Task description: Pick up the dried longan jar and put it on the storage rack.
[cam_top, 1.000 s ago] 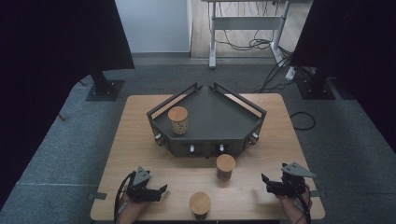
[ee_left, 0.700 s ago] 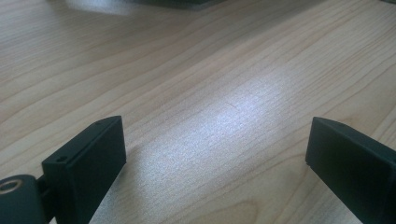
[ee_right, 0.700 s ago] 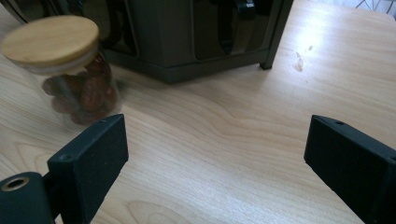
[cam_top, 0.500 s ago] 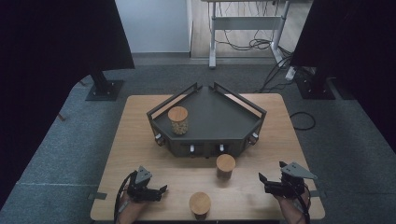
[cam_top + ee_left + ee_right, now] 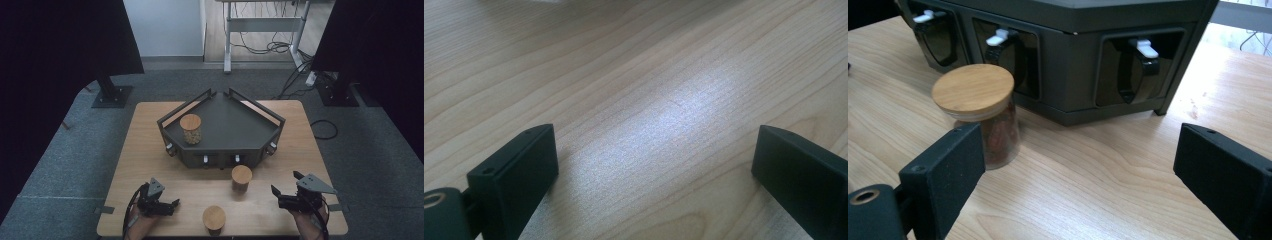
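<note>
Item: jars and corner rack on the table (image 5: 150, 150); stage judged as approach, nothing gripped yet.

- Left tongs (image 5: 167, 206): your jaws stand wide, with bare wood between them in the left gripper view (image 5: 654, 150). Nothing held.
- Right tongs (image 5: 280, 197): jaws wide as well, nothing between them. Nothing held.
- Jar, middle (image 5: 977, 112): glass with wooden lid, reddish contents. It stands ahead of your right tongs, off toward their left jaw, just in front of the rack.
- Jar, near (image 5: 214, 218): wooden lid, between your two tongs, closer to the left pair.
- Jar, racked (image 5: 190, 128): already standing on the rack's top, well beyond both tongs.
- Rack (image 5: 220, 145): dark, angled, with small white-handled drawers (image 5: 998, 37) facing you.

Next move, as judged: you bring the right tongs forward and leftward to straddle the middle jar below its lid, keep it upright, then close gently.
</note>
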Demonstrator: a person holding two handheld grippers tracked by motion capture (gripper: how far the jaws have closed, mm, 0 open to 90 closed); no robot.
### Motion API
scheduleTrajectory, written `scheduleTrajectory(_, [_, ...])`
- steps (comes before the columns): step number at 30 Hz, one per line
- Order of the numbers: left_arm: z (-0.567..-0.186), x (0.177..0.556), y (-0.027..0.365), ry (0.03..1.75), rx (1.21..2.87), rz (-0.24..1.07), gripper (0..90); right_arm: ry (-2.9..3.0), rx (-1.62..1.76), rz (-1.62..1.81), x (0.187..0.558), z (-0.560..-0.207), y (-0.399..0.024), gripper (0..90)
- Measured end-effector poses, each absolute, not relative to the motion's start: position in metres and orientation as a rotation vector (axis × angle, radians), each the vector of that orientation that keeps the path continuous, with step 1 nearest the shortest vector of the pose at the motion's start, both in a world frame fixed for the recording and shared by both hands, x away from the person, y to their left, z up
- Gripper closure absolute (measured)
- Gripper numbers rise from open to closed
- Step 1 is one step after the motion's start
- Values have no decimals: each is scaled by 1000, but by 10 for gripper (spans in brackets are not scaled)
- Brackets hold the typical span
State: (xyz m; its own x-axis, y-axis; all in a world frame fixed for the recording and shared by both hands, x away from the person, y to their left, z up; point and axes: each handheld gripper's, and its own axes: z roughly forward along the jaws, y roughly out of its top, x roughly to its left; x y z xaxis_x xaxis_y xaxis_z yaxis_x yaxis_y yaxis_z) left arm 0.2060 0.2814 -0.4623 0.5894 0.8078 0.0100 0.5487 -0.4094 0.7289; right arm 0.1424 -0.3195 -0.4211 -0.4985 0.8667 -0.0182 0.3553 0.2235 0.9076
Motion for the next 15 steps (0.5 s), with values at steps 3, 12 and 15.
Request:
scheduleTrajectory(3, [-462,206,281,1071,2120,476,43,1967,1114,1250,141,-420,-318,58])
scheduleTrajectory(12, [-462,206,281,1072,2120,476,39,1966,1085,1279,138,-417,-311,59])
scheduleTrajectory(15, [-462,206,281,1072,2121,476,39,1962,1077,1291,136,-417,-307,61])
